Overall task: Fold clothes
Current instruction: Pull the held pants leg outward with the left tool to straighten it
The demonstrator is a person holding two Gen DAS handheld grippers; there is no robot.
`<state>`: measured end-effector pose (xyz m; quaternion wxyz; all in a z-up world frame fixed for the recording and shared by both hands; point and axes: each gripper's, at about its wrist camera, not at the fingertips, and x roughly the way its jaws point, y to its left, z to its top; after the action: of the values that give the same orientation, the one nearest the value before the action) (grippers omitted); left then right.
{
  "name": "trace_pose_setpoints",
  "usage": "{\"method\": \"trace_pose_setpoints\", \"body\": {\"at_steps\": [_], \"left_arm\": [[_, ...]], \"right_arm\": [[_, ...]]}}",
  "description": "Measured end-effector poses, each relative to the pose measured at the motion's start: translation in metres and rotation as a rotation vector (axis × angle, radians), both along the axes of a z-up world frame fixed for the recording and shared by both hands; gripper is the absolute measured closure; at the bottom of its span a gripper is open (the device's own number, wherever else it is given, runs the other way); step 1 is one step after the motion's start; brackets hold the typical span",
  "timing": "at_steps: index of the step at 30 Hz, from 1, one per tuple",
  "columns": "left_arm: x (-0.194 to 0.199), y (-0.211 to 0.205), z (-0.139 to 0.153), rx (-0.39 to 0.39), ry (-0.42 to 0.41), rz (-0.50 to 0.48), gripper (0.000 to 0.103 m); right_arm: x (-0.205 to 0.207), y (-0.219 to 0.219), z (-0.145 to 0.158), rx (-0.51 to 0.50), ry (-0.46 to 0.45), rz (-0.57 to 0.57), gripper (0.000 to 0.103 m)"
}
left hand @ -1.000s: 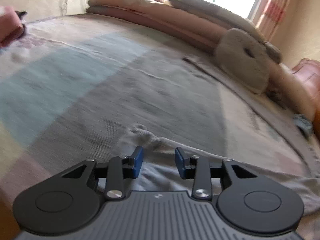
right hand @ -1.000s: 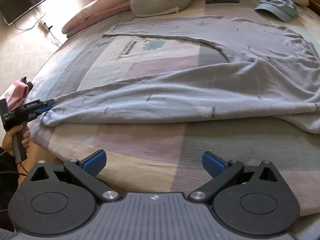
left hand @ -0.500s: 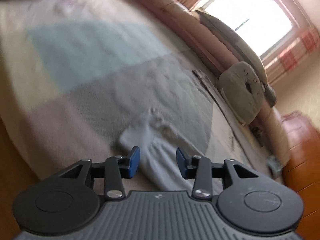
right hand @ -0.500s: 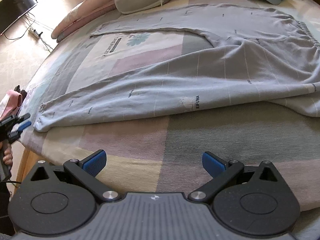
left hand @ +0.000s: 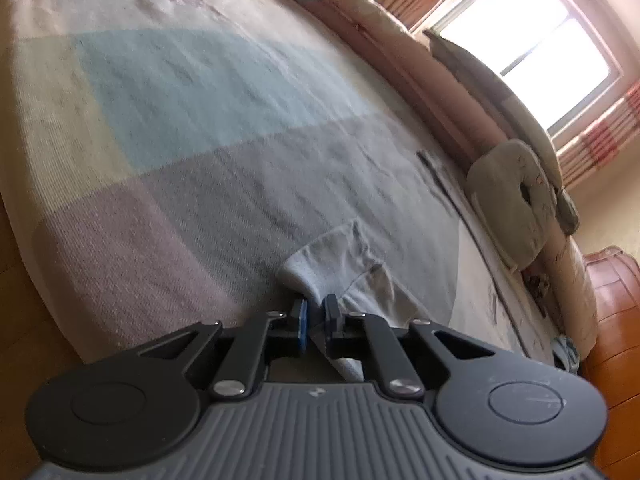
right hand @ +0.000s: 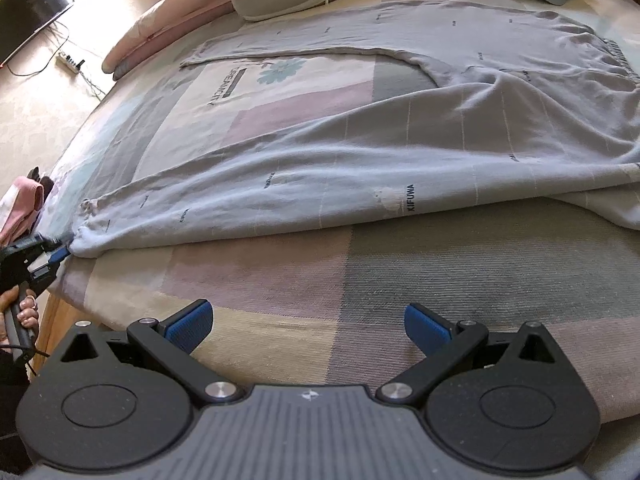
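Grey trousers (right hand: 400, 176) spread across the bed (right hand: 280, 280) — left claw (left hand: 314, 322) pinched on one leg's cuff (left hand: 320, 268) at the bed's edge; right claw (right hand: 308, 326) wide, holding nothing.

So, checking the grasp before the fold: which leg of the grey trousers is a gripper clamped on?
The near leg, its cuff pinched by the left gripper at the bed's edge; the far leg lies untouched by the pillows.
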<state>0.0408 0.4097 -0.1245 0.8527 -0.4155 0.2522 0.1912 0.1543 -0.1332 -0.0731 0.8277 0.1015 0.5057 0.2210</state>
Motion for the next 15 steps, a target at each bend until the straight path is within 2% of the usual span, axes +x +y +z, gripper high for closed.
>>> {"method": "trace_pose_setpoints", "body": {"at_steps": [3,10,15], "left_arm": [[-0.001,0.004,0.007,0.049,-0.002,0.016,0.100],[-0.002,0.017,0.019,0.085,0.004,0.035,0.100],[-0.010,0.013,0.026,0.127,0.045,0.000,0.099]], "right_arm": [[0.000,0.000,0.001,-0.012,-0.004,-0.002,0.000],[0.002,-0.004,0.000,-0.013,-0.003,-0.019,0.000],[0.004,-0.005,-0.004,-0.010,0.005,-0.025,0.000]]}}
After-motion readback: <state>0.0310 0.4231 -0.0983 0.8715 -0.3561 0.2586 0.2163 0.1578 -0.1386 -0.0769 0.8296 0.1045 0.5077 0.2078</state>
